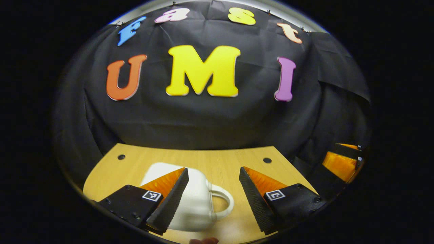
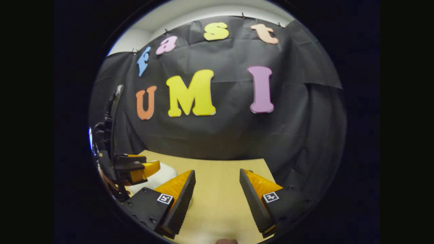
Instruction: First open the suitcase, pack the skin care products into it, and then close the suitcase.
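Observation:
A small white suitcase (image 1: pixel 195 203) lies shut on the wooden table (image 1: pixel 217 157), its loop handle (image 1: pixel 223 203) pointing right. My left gripper (image 1: pixel 213 169) hovers open just above it, with one finger in front of the case's left part and the handle in the gap between the fingers. In the right gripper view, my right gripper (image 2: pixel 217 171) is open over bare table with nothing between its fingers. The white suitcase (image 2: pixel 159 178) shows there at the lower left, under the left gripper (image 2: pixel 137 167). The right gripper (image 1: pixel 340 162) appears at the far right of the left gripper view.
The table's far edge meets the black cloth wall (image 1: pixel 210 128). Two small dark holes (image 1: pixel 121 157) (image 1: pixel 267 160) sit near the table's back corners. A small pinkish shape (image 1: pixel 203 241) at the bottom edge is too cut off to identify.

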The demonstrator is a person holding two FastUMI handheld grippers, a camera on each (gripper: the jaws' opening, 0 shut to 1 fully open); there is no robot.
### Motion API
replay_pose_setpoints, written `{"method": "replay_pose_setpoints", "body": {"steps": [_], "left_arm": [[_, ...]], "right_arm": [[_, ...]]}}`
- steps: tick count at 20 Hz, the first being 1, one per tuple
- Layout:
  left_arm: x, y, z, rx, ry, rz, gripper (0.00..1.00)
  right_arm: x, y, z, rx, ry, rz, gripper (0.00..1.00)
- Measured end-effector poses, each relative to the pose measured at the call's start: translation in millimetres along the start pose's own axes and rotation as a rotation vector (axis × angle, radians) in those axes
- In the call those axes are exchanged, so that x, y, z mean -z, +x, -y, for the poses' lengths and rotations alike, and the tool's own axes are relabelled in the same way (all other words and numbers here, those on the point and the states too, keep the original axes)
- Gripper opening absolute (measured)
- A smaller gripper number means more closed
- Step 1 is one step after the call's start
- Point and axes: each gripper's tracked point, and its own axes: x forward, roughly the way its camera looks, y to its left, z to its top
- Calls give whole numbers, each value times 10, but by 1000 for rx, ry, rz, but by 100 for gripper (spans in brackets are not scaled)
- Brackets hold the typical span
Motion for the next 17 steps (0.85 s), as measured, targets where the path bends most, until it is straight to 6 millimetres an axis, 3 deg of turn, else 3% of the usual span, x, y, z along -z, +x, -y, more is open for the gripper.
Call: {"method": "replay_pose_setpoints", "body": {"steps": [3,6,8,13,16,17], "left_arm": [[-641,-231,-228,-47,-17,165,95],[-1023,-463,-372,-83,0,265,96],[-1117,-537,-474,-103,16,300,96],[-1032,-641,-519,-112,13,285,100],[-958,-643,-503,-94,20,275,96],[-959,-637,-488,-85,21,277,100]], "right_arm": [[-424,101,-327,-18,3,109,78],[-801,98,-502,5,-16,225,77],[-890,58,-596,18,-17,262,78],[-802,-14,-734,53,-10,229,78],[-784,-62,-758,67,-5,222,76],[-780,-71,-756,73,-10,223,78]]}}
